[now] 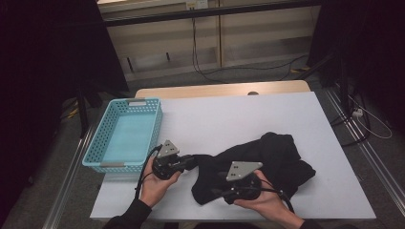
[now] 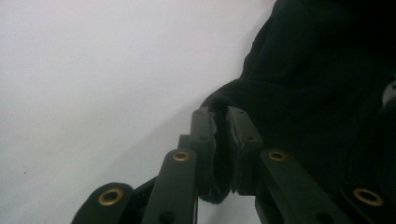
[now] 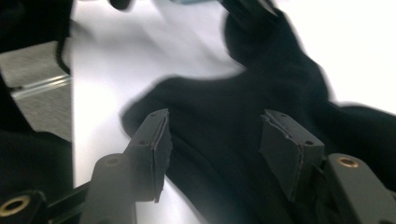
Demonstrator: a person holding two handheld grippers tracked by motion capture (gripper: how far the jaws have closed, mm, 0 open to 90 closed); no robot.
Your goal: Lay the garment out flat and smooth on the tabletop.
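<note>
My hands come first: the left gripper [image 1: 188, 162] is clamped on the black garment's [image 1: 267, 160] left edge, and the right gripper [image 3: 212, 149] hangs unclenched over its near hem. The garment lies rumpled right of the blue basket [image 1: 102, 138]. It looks soft, light and floppy, so I judge edges and corners the best hold.

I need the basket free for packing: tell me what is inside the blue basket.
The blue basket shows only its bare turquoise floor in the high view; nothing lies in it. Its near wall hides a thin strip of floor. The black garment lies beside it on the table.
</note>
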